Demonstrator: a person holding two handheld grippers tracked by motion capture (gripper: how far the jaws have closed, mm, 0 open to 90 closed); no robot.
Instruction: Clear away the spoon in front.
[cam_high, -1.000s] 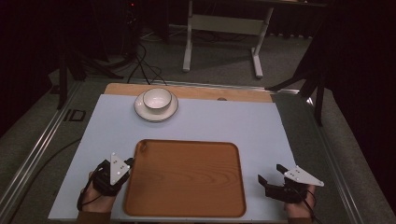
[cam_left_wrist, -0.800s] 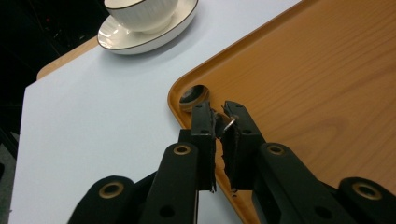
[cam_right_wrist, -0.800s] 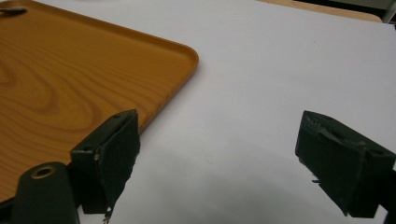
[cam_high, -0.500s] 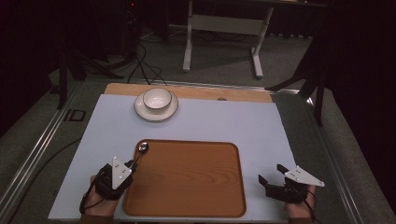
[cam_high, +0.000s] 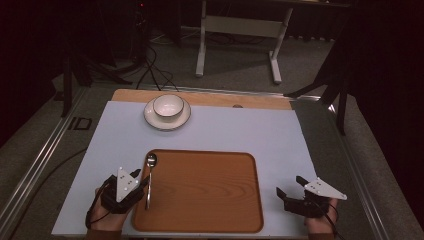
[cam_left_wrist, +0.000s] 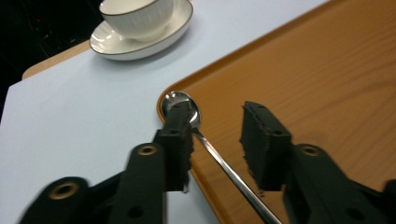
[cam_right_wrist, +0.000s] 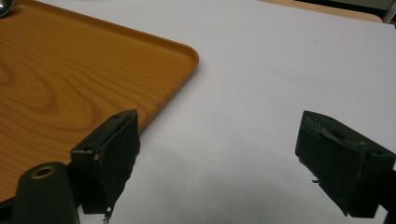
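- The worktop (cam_high: 225, 132) carries the wooden tray (cam_high: 200, 192) at 6 o'clock, near the person, and the bowl (cam_high: 168, 105) on its saucer (cam_high: 150, 117) at 12 o'clock, well apart from the tray.
- The spoon (cam_high: 149, 177) lies along the tray's 9 o'clock rim, bowl end toward 12 o'clock, handle toward the person.
- The left tool (cam_high: 137, 181) hovers at the spoon's handle with its jaws apart, holding nothing; the handle runs between them.
- The right tool (cam_high: 292, 187) rests at the tray's 3 o'clock side, jaws spread wide and empty over bare worktop.
- Risk: the spoon sits half on the raised rim, so I judge a nudge from the left jaw could roll it off onto the worktop or tip it into the tray.
- Risk: the thin, polished handle could slip or pivot if the jaws close off-centre or near its tip.
- The left gripper view shows the spoon (cam_left_wrist: 184, 109) perched on the rim with one jaw just over its bowl end, which the high view is too small to show.
- The high view shows both tools at once, which neither gripper view gives.
- The right gripper view shows the tray's rounded corner (cam_right_wrist: 187, 51) beside the jaws.
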